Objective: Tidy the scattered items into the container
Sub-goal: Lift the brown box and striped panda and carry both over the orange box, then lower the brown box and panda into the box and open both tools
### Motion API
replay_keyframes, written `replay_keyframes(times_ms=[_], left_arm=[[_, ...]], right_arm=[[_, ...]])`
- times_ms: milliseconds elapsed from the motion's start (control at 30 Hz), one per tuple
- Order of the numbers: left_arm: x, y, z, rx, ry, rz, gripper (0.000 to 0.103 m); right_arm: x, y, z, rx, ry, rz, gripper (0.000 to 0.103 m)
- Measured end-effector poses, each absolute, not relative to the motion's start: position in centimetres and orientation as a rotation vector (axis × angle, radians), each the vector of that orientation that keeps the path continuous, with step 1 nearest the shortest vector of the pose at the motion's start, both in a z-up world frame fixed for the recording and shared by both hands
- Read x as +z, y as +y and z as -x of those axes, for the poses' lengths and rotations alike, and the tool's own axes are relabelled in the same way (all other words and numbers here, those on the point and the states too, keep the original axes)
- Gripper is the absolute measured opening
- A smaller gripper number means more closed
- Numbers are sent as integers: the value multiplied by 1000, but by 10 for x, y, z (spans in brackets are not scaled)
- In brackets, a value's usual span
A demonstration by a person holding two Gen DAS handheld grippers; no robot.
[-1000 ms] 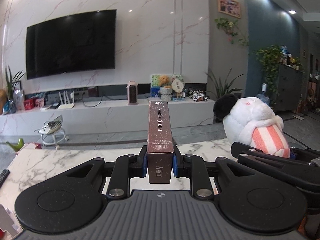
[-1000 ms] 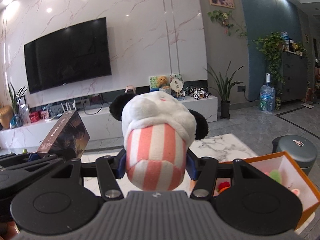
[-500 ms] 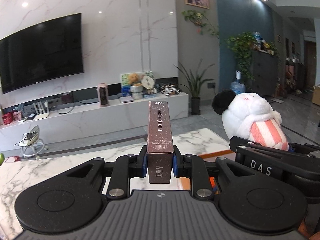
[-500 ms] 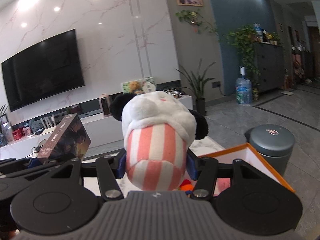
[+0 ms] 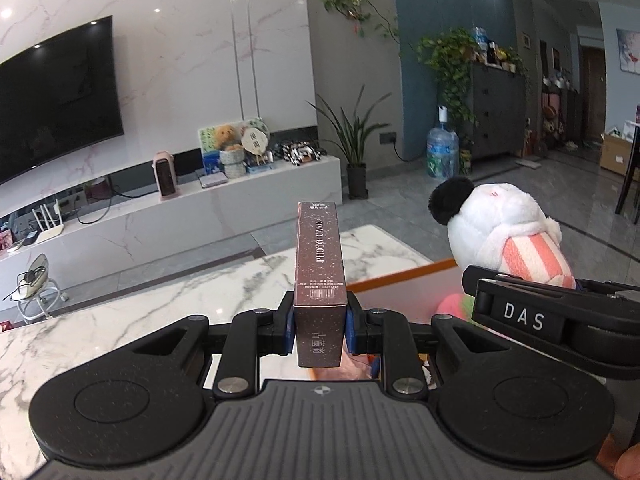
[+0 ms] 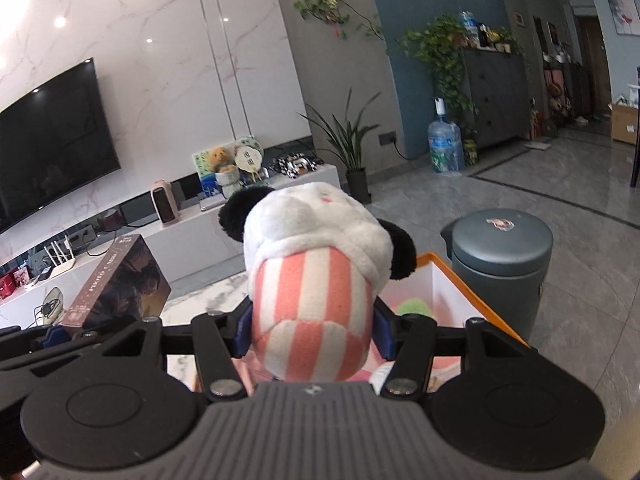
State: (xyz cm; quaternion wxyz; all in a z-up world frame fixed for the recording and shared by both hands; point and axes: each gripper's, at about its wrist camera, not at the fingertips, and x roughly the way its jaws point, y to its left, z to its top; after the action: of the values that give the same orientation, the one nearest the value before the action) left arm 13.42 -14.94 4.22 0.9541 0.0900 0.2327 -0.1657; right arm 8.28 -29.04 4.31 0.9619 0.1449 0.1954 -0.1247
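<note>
Your left gripper (image 5: 319, 334) is held level above the marble table (image 5: 120, 320), fingers clamped narrowly on one brown photo card box (image 5: 320, 264), which stands on edge and points toward 12 o'clock. At 3 o'clock from it, your right gripper (image 6: 312, 330) is also level, its blue pads (image 6: 240, 330) squeezing the striped pink body of one plush panda (image 6: 316, 264), head pointing away from you. One orange-rimmed container (image 6: 472, 304) sits below, at 4 o'clock of the panda, with a green item (image 6: 414, 306) inside. One grey bin (image 6: 500, 264) stands at 2 o'clock.
</note>
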Motion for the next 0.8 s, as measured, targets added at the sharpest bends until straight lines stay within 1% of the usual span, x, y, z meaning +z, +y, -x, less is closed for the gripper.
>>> replay_keyframes(times_ms=[500, 800], left_arm=[[-11, -193, -169, -412, 617, -255, 26], [-32, -211, -185, -441, 650, -283, 26]], right_arm=[[-10, -336, -120, -318, 541, -325, 60], [-34, -345, -144, -317, 596, -289, 60]])
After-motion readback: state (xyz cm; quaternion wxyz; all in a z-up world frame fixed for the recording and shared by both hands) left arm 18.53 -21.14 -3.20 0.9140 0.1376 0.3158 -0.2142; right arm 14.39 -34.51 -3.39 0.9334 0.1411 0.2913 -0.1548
